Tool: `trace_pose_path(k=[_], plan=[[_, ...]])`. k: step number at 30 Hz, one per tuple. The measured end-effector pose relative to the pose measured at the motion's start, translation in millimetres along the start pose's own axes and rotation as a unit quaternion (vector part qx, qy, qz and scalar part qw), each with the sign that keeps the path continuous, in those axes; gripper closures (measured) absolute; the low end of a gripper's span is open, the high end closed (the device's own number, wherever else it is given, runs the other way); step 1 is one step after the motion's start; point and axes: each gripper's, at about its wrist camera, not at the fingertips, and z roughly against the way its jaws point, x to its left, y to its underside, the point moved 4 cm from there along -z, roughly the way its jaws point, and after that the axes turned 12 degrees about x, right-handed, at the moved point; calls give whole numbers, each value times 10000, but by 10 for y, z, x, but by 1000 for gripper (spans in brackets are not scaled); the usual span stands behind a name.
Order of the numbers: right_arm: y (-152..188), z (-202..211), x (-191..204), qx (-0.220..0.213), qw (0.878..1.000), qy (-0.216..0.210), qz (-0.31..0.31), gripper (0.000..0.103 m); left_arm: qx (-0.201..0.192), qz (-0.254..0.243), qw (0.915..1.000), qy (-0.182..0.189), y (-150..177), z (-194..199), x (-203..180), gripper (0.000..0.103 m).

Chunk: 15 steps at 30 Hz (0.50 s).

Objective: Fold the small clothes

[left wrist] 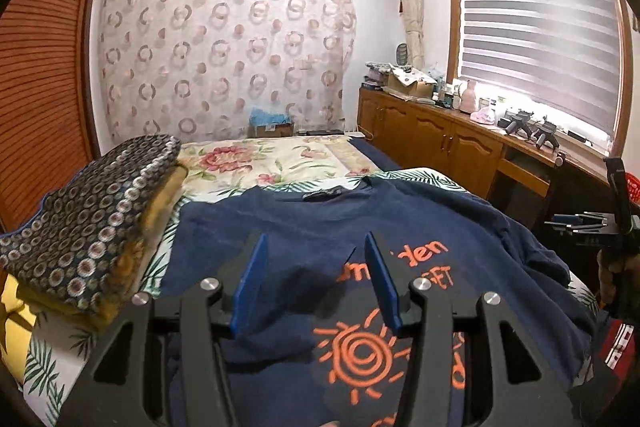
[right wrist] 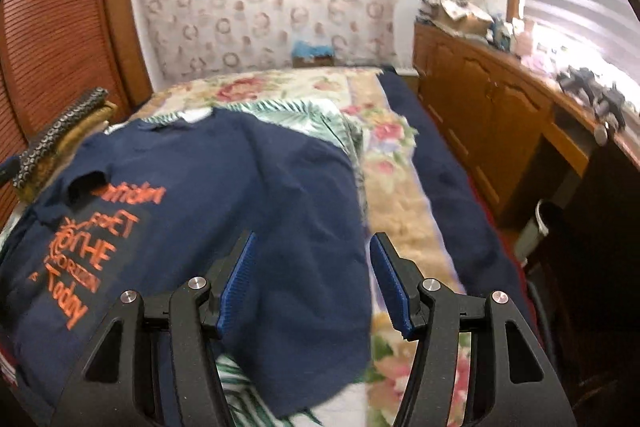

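Note:
A navy T-shirt [left wrist: 360, 219] with orange sun and lettering lies spread on the bed, its collar toward the far end. My left gripper [left wrist: 314, 247] hovers just over the printed chest, blue pads apart, nothing pinched between them. In the right wrist view the same T-shirt [right wrist: 240, 187] fills the left half, one sleeve folded in over the print. My right gripper [right wrist: 312, 247] is open above the shirt's right side near its edge, with only fabric seen below. In the left wrist view the right gripper [left wrist: 576, 221] shows side-on at the far right, held by a hand [left wrist: 608, 267].
A folded stack of patterned blankets [left wrist: 92, 211] sits on the bed's left side by the slatted wardrobe door [left wrist: 40, 87]. A floral bedspread [right wrist: 400, 195] lies under the shirt. Wooden cabinets [left wrist: 440, 135] with clutter line the right wall; a bin [right wrist: 536, 227] stands beside them.

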Motion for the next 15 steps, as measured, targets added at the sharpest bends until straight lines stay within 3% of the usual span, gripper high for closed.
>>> trace_pose_path(k=[8,15], plan=[[169,-151,-210,334,9989,-150,-309,45,384,-255,9988,154,4,-220,-194,54],[281,-250,-253,624,9962,-365,-492,65,738,-327,9966,188,60,-312,-308,54]])
